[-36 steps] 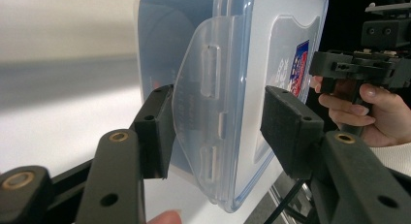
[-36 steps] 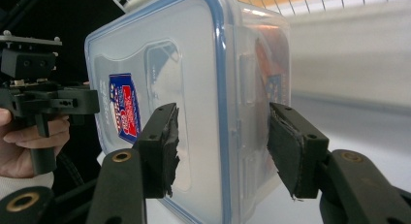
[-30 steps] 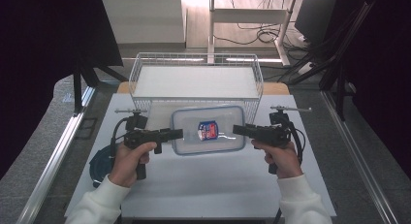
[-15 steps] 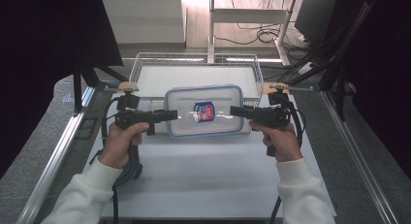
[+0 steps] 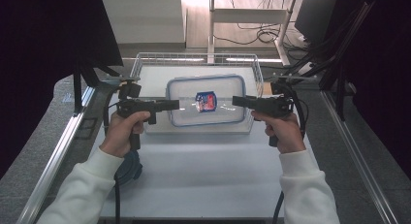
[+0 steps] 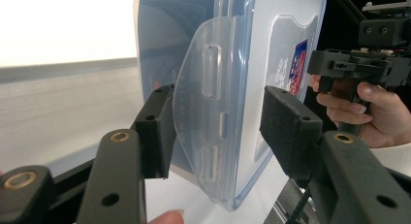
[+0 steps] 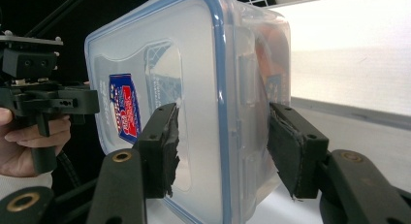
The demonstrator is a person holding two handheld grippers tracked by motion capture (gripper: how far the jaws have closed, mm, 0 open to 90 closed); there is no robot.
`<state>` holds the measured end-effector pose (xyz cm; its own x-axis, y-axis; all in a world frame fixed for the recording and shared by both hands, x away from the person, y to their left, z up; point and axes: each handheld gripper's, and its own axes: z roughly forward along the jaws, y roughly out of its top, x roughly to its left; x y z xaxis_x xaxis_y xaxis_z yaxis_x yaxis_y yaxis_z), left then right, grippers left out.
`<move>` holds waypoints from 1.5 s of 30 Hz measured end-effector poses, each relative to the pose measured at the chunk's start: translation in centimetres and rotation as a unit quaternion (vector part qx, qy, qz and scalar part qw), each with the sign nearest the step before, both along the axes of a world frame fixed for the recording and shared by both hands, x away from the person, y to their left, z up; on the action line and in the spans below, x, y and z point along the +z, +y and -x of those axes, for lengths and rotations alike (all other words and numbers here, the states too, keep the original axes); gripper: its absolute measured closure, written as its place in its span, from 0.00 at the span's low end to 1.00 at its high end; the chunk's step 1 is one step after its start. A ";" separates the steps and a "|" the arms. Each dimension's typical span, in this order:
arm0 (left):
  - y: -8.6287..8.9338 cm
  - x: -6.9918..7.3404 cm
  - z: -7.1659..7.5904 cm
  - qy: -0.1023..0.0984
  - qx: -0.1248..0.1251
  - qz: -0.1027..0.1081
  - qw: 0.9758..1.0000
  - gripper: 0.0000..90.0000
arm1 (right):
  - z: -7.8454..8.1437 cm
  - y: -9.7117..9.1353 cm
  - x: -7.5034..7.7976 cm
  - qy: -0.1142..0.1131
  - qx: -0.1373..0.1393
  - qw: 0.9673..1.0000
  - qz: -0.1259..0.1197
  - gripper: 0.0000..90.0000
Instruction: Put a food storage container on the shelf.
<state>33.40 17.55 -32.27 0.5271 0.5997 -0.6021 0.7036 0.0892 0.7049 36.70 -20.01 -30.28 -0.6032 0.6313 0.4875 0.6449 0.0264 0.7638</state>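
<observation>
Container: you hold the clear lidded box point(image 5: 206, 100) level, above the wire basket point(image 5: 139, 64).
Left gripper point(image 5: 173, 104): clamped on its left end.
Right gripper point(image 5: 238, 101): clamped on its right end.
Edges: basket rim lies just outside both ends.
Room: bare white tabletop point(image 5: 203, 175) toward you.

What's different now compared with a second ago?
Both tongs, left and right, have carried the lidded clear plastic container up off the white table and away from the person, over the wire basket. Unchanged: the grip on either end, lid on.
</observation>
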 end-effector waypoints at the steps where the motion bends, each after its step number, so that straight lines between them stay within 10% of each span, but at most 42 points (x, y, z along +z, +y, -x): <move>1: 0.0 0.1 -0.1 -0.001 -0.001 -0.001 1.000 0.53 | -0.2 0.0 0.2 -0.001 -0.001 1.000 0.000 0.51; 45: 3.0 3.7 -8.5 0.017 -0.014 0.000 1.000 0.55 | -7.5 2.8 3.8 0.028 -0.013 1.000 -0.002 0.51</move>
